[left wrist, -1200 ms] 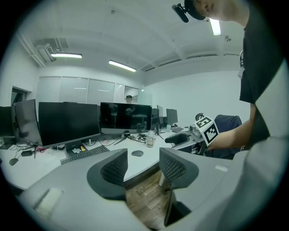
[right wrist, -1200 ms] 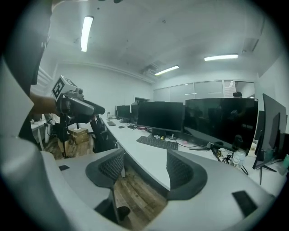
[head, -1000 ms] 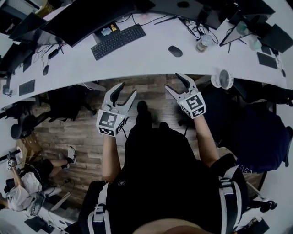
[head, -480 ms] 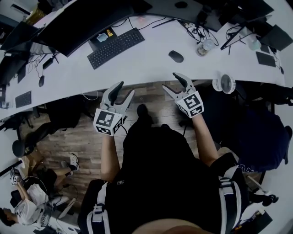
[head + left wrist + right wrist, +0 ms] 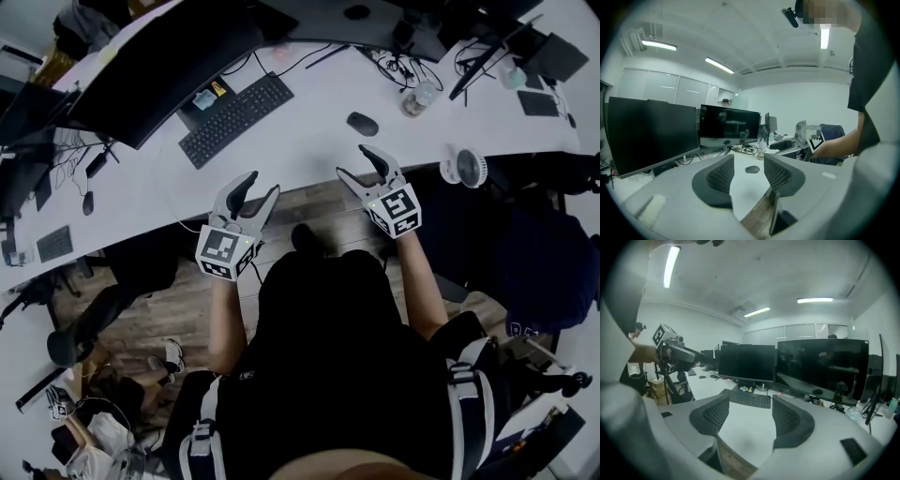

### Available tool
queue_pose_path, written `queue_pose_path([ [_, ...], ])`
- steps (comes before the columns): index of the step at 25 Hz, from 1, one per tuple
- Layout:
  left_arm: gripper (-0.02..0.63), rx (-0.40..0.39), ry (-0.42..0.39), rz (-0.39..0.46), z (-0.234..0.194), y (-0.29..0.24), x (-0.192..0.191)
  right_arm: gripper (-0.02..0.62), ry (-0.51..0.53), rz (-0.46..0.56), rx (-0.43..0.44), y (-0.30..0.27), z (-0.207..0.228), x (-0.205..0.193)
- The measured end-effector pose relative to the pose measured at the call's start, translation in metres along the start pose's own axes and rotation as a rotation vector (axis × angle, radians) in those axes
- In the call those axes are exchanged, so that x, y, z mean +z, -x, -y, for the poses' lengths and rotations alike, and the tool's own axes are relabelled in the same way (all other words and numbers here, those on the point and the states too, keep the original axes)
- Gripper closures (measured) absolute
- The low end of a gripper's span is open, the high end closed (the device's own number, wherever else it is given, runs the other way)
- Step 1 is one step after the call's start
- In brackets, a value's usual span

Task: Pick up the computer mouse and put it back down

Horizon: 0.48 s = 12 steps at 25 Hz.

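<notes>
The dark computer mouse (image 5: 362,123) lies on the white desk (image 5: 309,141), right of the black keyboard (image 5: 236,106). My right gripper (image 5: 356,161) hovers open at the desk's near edge, just short of the mouse, with nothing between its fingers. My left gripper (image 5: 261,186) is open and empty too, below the keyboard at the desk edge; its jaws have just been closing a little. In the left gripper view the mouse (image 5: 752,169) shows far off between the jaws of the left gripper (image 5: 748,158). The right gripper view looks past the right gripper (image 5: 750,403) to the keyboard (image 5: 746,398).
Large dark monitors (image 5: 159,66) stand behind the keyboard. A small fan (image 5: 464,167) sits at the desk's right edge, a glass jar (image 5: 417,96) and tangled cables behind the mouse. Wooden floor (image 5: 309,202) and a dark chair (image 5: 94,319) lie below the desk edge.
Both grippers have moved forward to the desk's near edge, the right one nearer the mouse. The left jaws look slightly narrower. Nothing has been taken hold of.
</notes>
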<state>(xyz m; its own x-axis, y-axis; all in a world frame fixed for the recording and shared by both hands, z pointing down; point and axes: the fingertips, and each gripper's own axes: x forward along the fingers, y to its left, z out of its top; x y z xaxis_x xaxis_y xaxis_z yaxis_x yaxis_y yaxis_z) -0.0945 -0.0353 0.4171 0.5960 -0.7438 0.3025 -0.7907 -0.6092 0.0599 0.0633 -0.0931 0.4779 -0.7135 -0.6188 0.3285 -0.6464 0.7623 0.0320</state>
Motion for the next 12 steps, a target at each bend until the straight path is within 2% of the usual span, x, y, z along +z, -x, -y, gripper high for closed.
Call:
queue_pose_path([
  [7, 0.413, -0.026, 0.014, -0.007, -0.014, -0.016, 0.0, 0.307, -0.007, -0.045, -0.044, -0.006, 0.016, -0.015],
  [12, 0.414, 0.004, 0.039, -0.042, -0.017, -0.028, -0.012, 0.308, -0.055, -0.057, -0.028, -0.016, 0.041, -0.02],
])
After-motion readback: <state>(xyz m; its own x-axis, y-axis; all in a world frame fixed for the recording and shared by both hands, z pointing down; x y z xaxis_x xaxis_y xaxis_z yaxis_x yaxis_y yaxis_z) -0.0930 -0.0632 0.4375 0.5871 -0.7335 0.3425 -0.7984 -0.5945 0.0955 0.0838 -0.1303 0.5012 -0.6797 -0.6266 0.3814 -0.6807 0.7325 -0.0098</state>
